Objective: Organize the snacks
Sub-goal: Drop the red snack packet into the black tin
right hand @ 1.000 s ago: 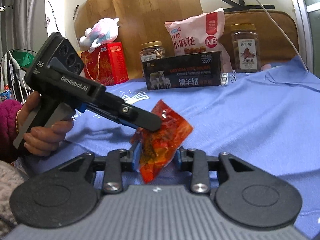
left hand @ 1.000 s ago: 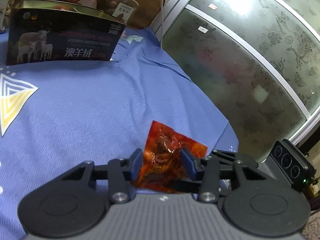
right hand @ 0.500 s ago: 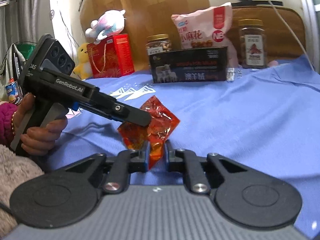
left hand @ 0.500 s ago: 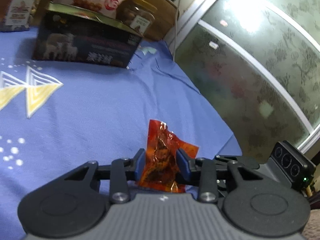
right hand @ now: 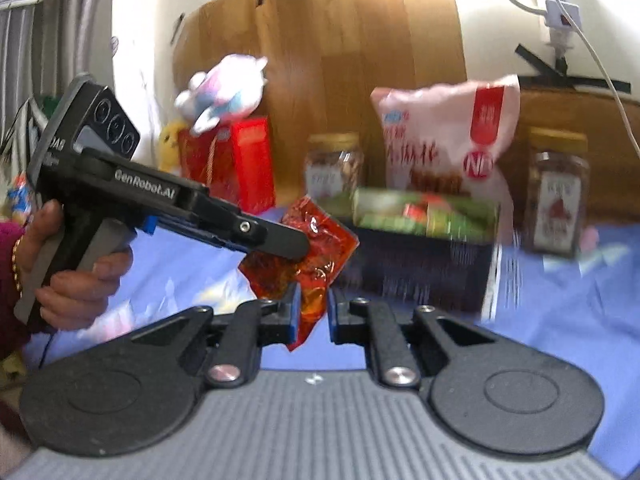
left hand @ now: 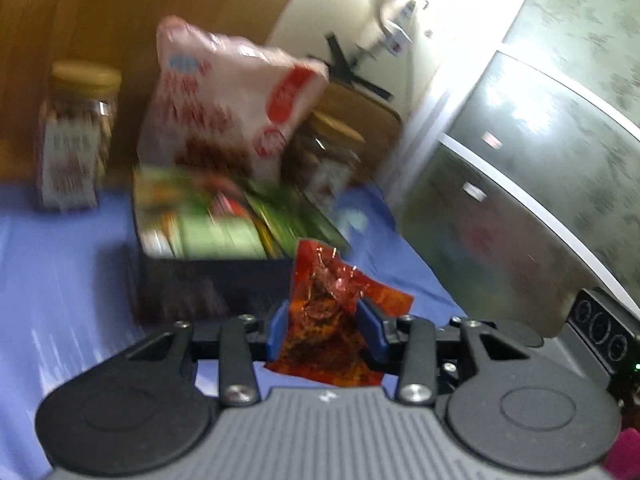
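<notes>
Two grippers, left gripper [left hand: 325,330] and right gripper [right hand: 311,312], are clamped on one red snack packet [left hand: 328,312], held aloft just before the snack-filled black box [right hand: 416,268]; torn foil is risked if they are pulled apart.

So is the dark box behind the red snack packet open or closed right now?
Open. The dark box has no lid on top, and green and red packets show inside it in both wrist views, though blurred.
</notes>
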A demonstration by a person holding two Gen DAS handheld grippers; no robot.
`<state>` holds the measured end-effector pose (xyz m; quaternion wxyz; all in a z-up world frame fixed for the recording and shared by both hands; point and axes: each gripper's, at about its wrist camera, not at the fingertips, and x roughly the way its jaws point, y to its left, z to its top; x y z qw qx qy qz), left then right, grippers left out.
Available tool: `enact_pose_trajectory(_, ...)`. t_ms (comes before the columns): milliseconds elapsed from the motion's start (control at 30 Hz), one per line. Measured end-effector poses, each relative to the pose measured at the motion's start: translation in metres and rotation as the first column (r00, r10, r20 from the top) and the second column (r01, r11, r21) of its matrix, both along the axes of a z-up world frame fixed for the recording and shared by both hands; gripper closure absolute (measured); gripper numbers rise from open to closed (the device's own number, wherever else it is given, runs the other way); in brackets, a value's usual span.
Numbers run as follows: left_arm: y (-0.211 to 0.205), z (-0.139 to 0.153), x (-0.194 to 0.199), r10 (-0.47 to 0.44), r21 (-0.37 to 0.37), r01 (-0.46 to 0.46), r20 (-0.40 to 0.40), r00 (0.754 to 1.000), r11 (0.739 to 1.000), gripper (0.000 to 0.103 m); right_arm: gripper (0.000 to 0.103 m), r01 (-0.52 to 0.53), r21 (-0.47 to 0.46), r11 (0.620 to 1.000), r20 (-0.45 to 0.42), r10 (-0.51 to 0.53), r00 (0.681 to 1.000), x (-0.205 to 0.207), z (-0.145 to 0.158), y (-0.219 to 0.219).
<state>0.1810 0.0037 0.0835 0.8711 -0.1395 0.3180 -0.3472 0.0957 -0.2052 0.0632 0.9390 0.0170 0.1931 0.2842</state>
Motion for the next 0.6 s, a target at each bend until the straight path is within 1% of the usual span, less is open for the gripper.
enact_pose_trajectory(67,-0.001,0.011,0.029,0.034,0.033,-0.034,0.021,0.999,0.999,0.065,0.086,0.017,0.007,1.0,0.0,-0.017,1.0,0.031,0.006,0.003)
enact_pose_trajectory(133,-0.002,0.016,0.054,0.072,0.069,-0.074,0.034,0.997,0.995,0.064,0.086,0.032,0.011,0.999,-0.021,-0.031,0.999,0.063,0.009,0.008)
enact_pose_trajectory(233,-0.002,0.011,0.085,0.13,0.124,-0.134,0.045,0.991,0.983,0.057,0.086,0.031,0.025,0.999,-0.078,-0.029,0.997,0.106,0.008,0.016)
enact_pose_trajectory(300,-0.001,0.005,0.1,0.192,0.172,-0.198,0.047,0.98,0.965,0.046,0.082,0.039,0.013,0.999,-0.11,-0.037,0.993,0.123,0.003,0.023)
enact_pose_trajectory(333,-0.002,0.001,0.106,0.222,0.198,-0.227,0.05,0.974,0.953,0.046,0.079,0.056,-0.002,0.998,-0.116,-0.056,0.992,0.13,-0.001,0.026)
enact_pose_trajectory(367,-0.002,-0.002,0.109,0.235,0.213,-0.242,0.055,0.97,0.947,0.046,0.072,0.077,-0.015,0.997,-0.119,-0.078,0.99,0.135,-0.005,0.028)
enact_pose_trajectory(400,-0.001,-0.005,0.111,0.245,0.222,-0.253,0.062,0.968,0.942,0.044,0.07,0.098,-0.019,0.995,-0.12,-0.099,0.988,0.137,-0.008,0.028)
enact_pose_trajectory(500,0.0,-0.008,0.107,0.273,0.24,-0.288,0.094,0.957,0.927,0.039,0.068,0.157,0.034,0.987,-0.124,-0.152,0.981,0.13,-0.013,0.018)
enact_pose_trajectory(600,-0.002,-0.007,0.095,0.294,0.265,-0.315,0.116,0.949,0.911,0.038,0.067,0.211,0.084,0.974,-0.116,-0.201,0.973,0.119,-0.013,0.007)
